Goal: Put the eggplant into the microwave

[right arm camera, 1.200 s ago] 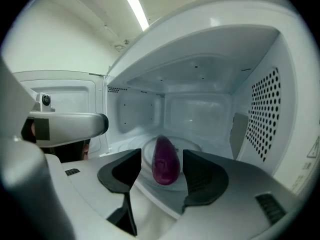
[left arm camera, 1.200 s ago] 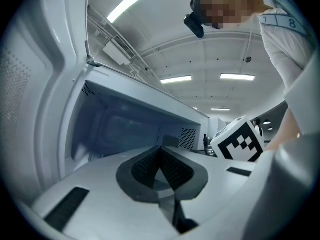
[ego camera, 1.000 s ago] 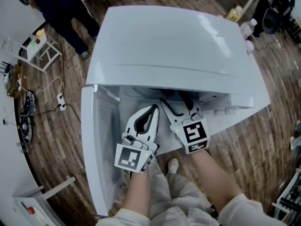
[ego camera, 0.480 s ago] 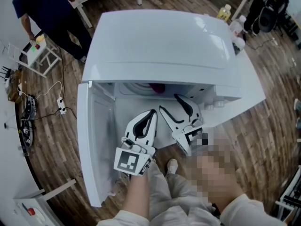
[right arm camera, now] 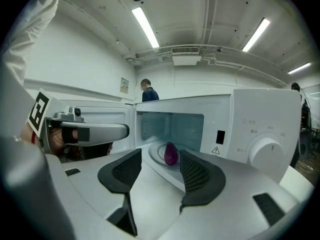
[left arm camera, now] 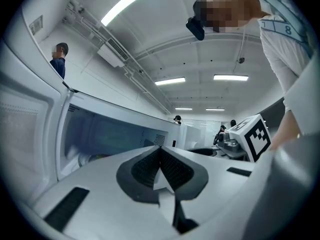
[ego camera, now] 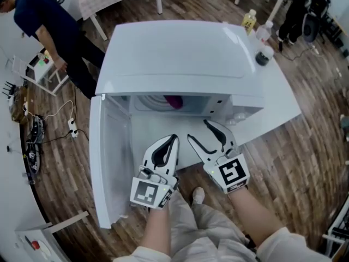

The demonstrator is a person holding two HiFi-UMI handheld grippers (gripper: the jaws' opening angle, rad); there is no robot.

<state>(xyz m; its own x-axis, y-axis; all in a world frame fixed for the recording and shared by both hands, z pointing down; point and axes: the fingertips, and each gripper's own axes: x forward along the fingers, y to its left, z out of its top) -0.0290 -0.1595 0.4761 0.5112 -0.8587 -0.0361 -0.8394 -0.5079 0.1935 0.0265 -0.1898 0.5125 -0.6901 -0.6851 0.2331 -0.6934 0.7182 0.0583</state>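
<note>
With its door (ego camera: 109, 162) swung fully out to the left, the microwave (ego camera: 174, 53) on the worktop (ego camera: 281, 105) has its cavity open to inspection. The left gripper (ego camera: 173, 139) hovers just in front of the opening, jaws pressed together on nothing. The eggplant (right arm camera: 171, 154) lies inside on the turntable (right arm camera: 156, 160), apart from both grippers. The right gripper (ego camera: 198, 131) hangs beside the left, jaws spread and empty, with the eggplant visible beyond their gap. Assessment: placement appears complete, and the step in hand is clearing the opening. The next move likely calls for one gripper to reach the door's free edge and swing it shut.
</note>
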